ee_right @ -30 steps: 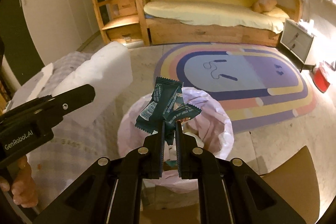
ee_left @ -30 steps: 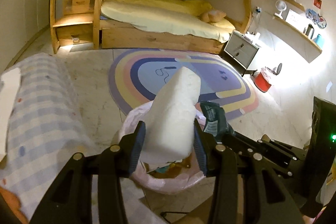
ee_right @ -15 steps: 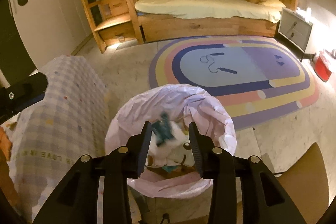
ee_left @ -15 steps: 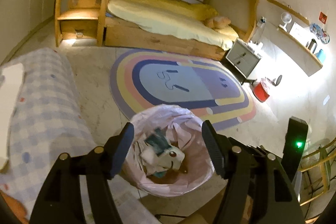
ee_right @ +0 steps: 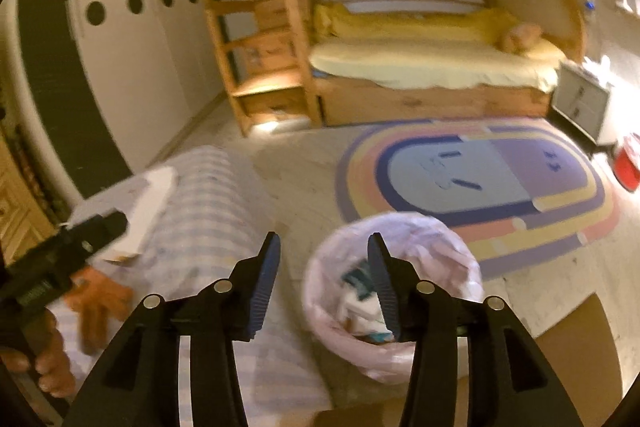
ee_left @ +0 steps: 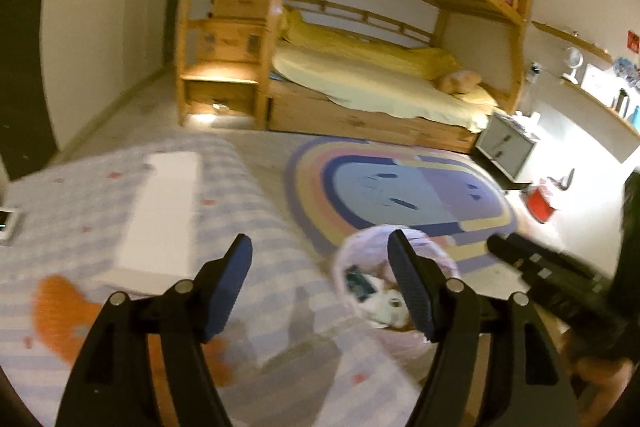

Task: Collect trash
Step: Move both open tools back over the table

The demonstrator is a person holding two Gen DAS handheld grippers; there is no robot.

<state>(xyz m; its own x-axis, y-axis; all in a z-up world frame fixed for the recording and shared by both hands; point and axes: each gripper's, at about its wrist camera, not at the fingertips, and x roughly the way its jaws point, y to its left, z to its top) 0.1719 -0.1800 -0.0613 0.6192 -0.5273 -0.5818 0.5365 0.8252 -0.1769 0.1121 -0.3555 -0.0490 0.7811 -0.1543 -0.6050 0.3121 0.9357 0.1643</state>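
The left gripper (ee_left: pixel 320 259) holds nothing, its jaws opening wide with only blurred cloth and floor showing between the blue pads. A second ago it gripped a tall white foam block; that block is gone from the jaws. The right gripper (ee_right: pixel 324 259) is also empty and its jaws are opening; a second ago it pinched dark green snack wrappers. White scraps and a dark green wrapper (ee_right: pixel 360 279) now lie inside the trash bin (ee_right: pixel 440 235), which is lined with a pale pink bag.

In the left wrist view the bin (ee_left: pixel 360 251) sits low and right of centre, partly behind the right finger, whereas earlier it lay directly beneath the jaws. Both views are smeared by motion.

To the left of the bin a checked cloth surface (ee_left: pixel 248 211) runs toward the camera, its rounded edge just beside the bin. A flat white slab (ee_left: pixel 164 219) lies on it, with an orange shape (ee_left: pixel 56 311) nearer the camera. Beyond the bin, open pale floor leads to an oval rainbow rug (ee_left: pixel 400 187), then a wooden bunk bed (ee_left: pixel 360 83) along the far wall. A red container (ee_left: pixel 540 203) stands far right.

Both grippers point forward and somewhat downward. In the right wrist view a bare hand (ee_right: pixel 44 363) at the near left grips the left gripper's black body.
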